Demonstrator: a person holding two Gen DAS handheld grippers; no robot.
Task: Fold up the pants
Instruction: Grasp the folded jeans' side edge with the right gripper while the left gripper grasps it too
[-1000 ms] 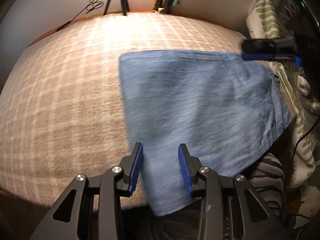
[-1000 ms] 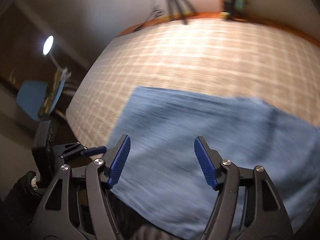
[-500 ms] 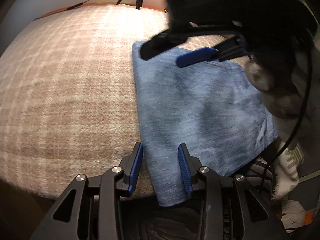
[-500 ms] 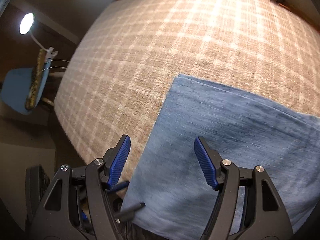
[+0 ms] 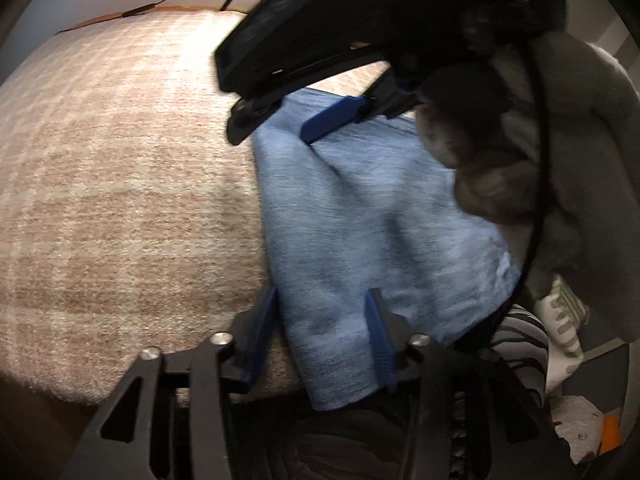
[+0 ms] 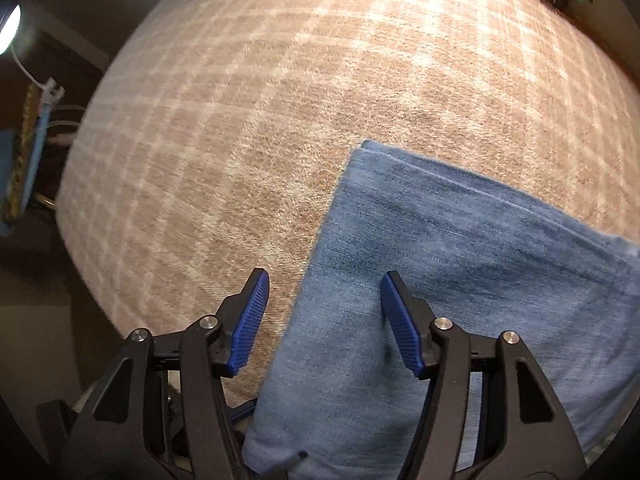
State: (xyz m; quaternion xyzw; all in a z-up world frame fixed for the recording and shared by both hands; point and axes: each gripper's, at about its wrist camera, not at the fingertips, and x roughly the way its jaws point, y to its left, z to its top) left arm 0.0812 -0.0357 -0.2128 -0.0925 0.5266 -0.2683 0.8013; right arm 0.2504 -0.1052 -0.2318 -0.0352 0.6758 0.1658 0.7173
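Note:
Folded blue denim pants (image 5: 360,220) lie on the bed's plaid blanket (image 5: 120,180), with their near end hanging over the bed's edge. My left gripper (image 5: 322,336) hovers at the near left corner of the pants. Its jaws are opening and the cloth lies between the pads without being pressed. My right gripper (image 6: 326,320) points steeply down over the pants' (image 6: 460,260) left edge, which runs between its fingers. Its jaws are closing but the pads stand apart. In the left wrist view the right gripper (image 5: 280,120) hangs at the far left corner, held by a grey-gloved hand (image 5: 500,168).
The beige plaid blanket (image 6: 280,100) stretches far to the left of the pants. A lamp (image 6: 8,28) and a blue chair (image 6: 20,160) stand beyond the bed's left edge. A striped cloth (image 5: 520,340) and a green-patterned pillow (image 5: 564,312) lie at the right. A black cable (image 5: 536,160) hangs from the right gripper.
The right gripper swung leftward and down over the pants' far left corner, its jaws narrowing a little. The left gripper's jaws opened wider and it shifted slightly nearer the near corner.

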